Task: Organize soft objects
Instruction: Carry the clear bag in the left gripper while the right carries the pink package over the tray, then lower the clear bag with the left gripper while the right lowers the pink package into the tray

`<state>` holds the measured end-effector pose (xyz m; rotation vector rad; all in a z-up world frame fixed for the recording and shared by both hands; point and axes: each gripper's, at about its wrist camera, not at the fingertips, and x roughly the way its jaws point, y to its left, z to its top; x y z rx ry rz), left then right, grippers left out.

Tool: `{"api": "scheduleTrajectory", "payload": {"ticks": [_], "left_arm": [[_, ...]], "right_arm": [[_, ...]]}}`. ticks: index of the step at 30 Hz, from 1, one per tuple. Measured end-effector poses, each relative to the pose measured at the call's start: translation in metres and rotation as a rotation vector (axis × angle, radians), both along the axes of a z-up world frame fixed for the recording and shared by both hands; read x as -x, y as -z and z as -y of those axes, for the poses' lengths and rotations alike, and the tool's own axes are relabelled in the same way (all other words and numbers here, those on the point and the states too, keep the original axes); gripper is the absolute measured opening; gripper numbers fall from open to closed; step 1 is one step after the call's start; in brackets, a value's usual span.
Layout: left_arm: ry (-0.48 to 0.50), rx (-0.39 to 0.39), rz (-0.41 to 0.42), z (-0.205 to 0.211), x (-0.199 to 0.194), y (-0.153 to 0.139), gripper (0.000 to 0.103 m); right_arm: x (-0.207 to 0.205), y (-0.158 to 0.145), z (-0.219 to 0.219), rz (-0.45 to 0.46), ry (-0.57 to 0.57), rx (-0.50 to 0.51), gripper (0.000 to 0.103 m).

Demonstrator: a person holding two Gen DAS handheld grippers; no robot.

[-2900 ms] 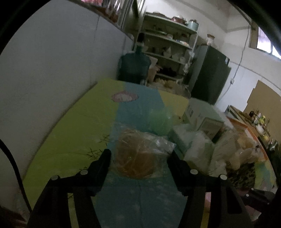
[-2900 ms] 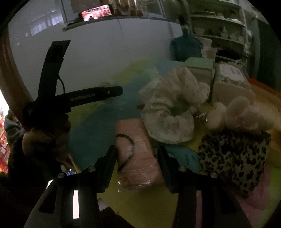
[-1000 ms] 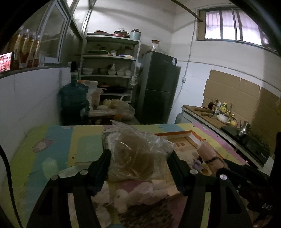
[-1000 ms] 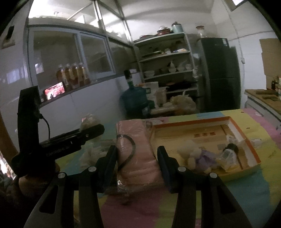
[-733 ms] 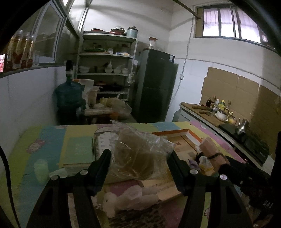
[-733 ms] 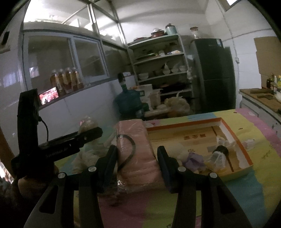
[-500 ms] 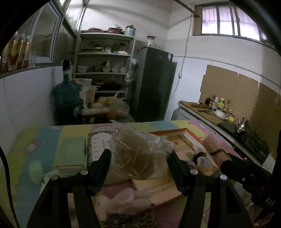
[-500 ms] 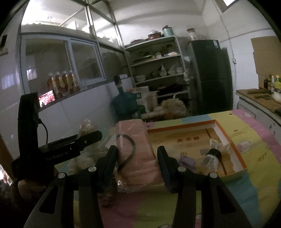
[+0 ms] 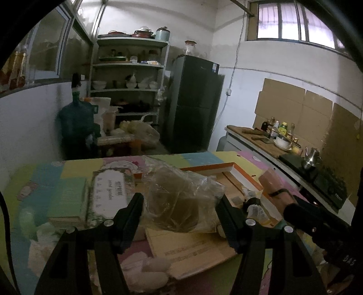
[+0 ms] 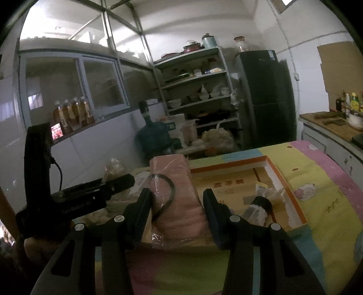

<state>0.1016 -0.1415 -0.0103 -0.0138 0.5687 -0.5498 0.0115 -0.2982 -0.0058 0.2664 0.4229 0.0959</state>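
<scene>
While both bundles are carried above the table, the orange-rimmed box lies ahead and slightly to the right of the right gripper, which is judged the nearer one. One pink cloth roll is clamped in its narrow jaws, with its long axis pointing away from the camera, and one crumpled plastic bag is clamped by the left gripper. One box is counted, with one small wrapped black thing in it.

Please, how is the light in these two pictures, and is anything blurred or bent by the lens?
Left wrist view: dim room, bright window top right, straight walls bowed by the fisheye, black corners. Right wrist view: glare on the ceiling, dark gripper fingers in front, the pink bundle fairly sharp.
</scene>
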Motion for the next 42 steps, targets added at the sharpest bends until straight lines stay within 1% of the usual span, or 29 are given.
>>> {"api": "scheduleTrajectory", "payload": {"ticks": [6, 11, 24, 36, 42], "left_arm": [[-0.001, 0.007, -0.016, 0.016, -0.007, 0.006, 0.065], [0.000, 0.005, -0.047, 0.025, -0.015, 0.014, 0.065], [-0.003, -0.019, -0.103, 0.046, -0.038, 0.033, 0.065], [-0.005, -0.027, -0.149, 0.053, -0.054, 0.048, 0.065], [0.004, -0.036, -0.185, 0.057, -0.060, 0.056, 0.065]], "right_arm": [[-0.005, 0.005, 0.014, -0.002, 0.018, -0.009, 0.049], [-0.010, 0.007, 0.025, -0.003, 0.032, -0.012, 0.049], [-0.033, 0.016, 0.050, -0.011, 0.048, -0.024, 0.049], [-0.053, 0.028, 0.065, -0.042, 0.054, -0.050, 0.049], [-0.064, 0.039, 0.067, -0.082, 0.060, -0.062, 0.049]]}}
